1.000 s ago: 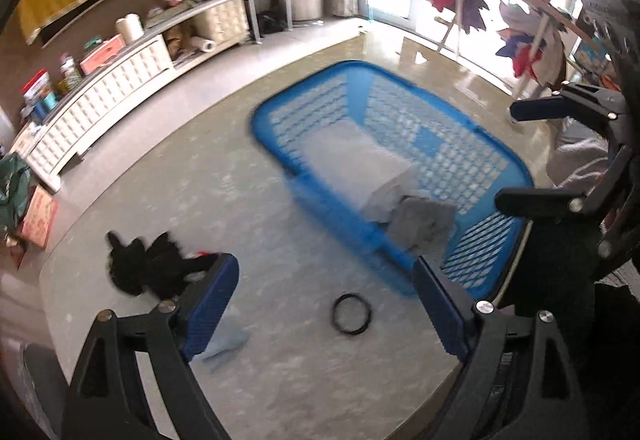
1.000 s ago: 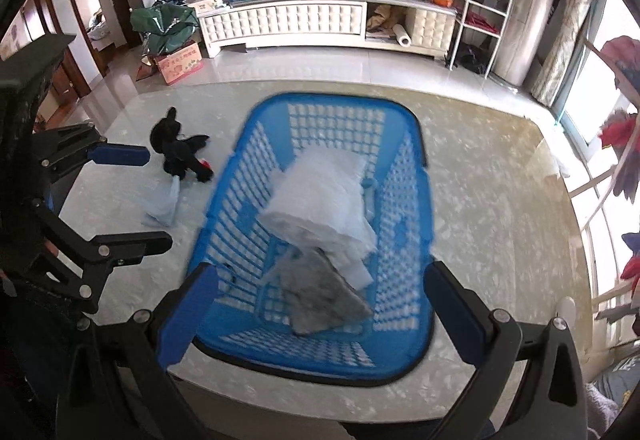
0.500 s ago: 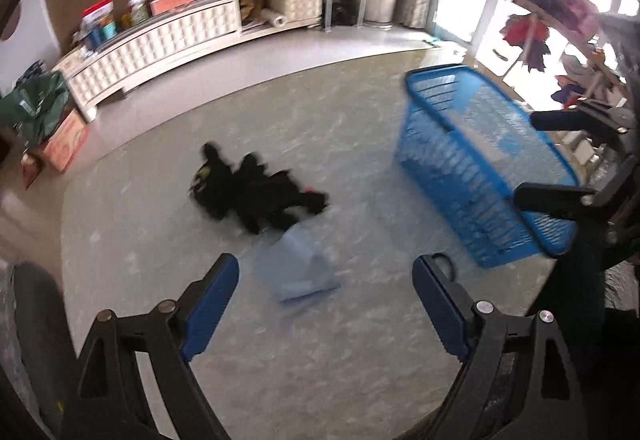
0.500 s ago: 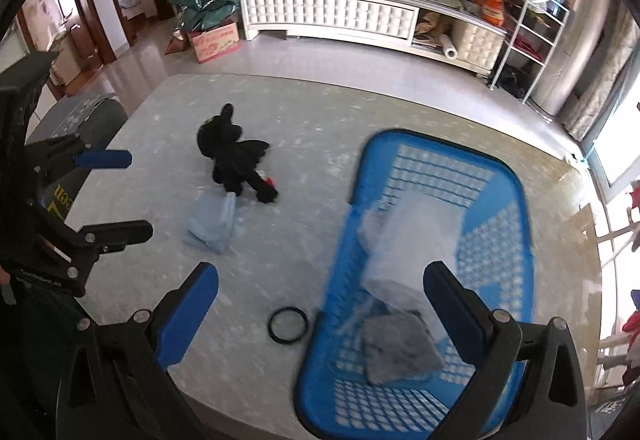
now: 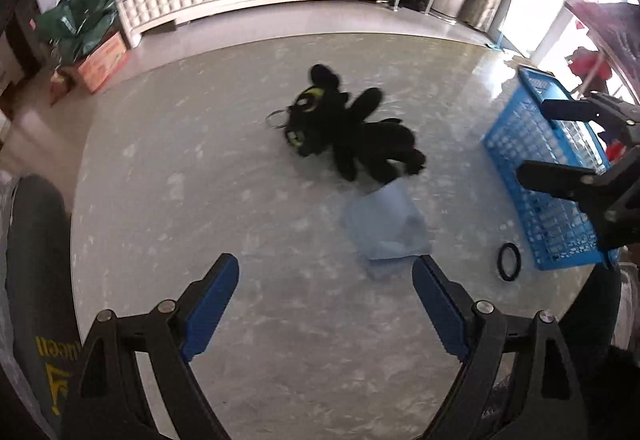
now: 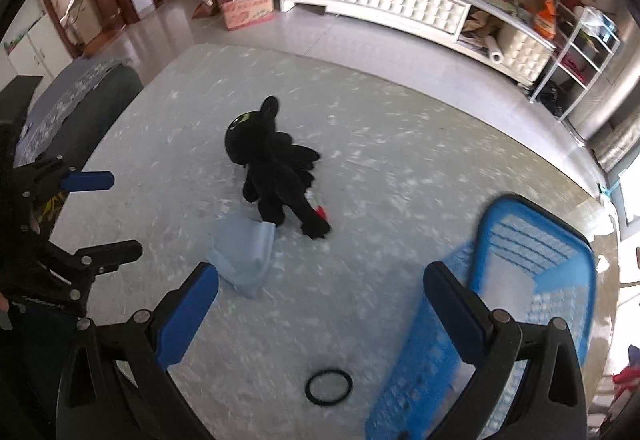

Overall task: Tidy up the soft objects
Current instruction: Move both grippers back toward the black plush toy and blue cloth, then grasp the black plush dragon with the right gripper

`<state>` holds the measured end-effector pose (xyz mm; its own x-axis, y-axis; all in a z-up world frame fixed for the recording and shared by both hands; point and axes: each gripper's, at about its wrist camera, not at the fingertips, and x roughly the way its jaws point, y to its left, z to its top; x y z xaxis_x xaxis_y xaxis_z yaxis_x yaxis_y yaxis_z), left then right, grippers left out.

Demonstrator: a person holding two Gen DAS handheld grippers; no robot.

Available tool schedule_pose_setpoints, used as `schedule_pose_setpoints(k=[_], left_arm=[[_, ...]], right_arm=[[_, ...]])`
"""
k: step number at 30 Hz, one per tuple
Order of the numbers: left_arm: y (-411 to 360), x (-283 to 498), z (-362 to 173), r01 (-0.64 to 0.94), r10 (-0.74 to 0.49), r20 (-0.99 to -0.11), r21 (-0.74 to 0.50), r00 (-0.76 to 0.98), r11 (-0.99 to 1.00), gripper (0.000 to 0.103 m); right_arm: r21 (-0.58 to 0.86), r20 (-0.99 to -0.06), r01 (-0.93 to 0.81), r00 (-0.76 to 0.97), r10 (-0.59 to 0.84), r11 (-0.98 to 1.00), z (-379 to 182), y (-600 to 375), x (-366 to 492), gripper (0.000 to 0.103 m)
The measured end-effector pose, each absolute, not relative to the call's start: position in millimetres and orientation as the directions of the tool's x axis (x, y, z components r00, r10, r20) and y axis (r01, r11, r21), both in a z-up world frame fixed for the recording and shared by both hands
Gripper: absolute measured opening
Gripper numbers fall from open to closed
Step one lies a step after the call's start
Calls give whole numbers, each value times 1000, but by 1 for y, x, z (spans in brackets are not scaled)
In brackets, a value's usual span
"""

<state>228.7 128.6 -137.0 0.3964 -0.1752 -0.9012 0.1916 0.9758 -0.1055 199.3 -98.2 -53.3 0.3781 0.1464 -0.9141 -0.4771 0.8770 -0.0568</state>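
My left gripper [image 5: 326, 302] hangs with jaws apart and empty over the counter [image 5: 168, 168]. Ahead lie the black plush dragon [image 5: 352, 136] and, touching its tail end, the pale blue cloth [image 5: 386, 230]. My right gripper [image 6: 320, 314] is also spread wide, holding nothing. The cloth lies flat, so I could scrape past it. Right, the blue basket [image 6: 532, 280] is cut off, contents blurred.
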Motion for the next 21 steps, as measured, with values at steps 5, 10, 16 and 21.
schedule_pose_setpoints(k=[5, 10, 16, 21], left_arm=[[141, 234, -146, 159, -159, -910, -104, 383, 982, 88], [149, 236, -152, 152, -157, -917, -107, 366, 983, 88], [159, 239, -157, 122, -166, -921, -130, 353, 984, 88], [164, 244, -166, 105, -158, -928, -130, 336, 986, 88]], right_arm=[[-70, -929, -514, 346, 132, 855, -74, -73, 222, 103], [-63, -946, -548, 300, 125, 834, -94, -51, 245, 103], [-78, -959, -574, 267, 96, 815, -121, -31, 272, 103], [-72, -968, -598, 235, 89, 798, -143, -12, 288, 103]])
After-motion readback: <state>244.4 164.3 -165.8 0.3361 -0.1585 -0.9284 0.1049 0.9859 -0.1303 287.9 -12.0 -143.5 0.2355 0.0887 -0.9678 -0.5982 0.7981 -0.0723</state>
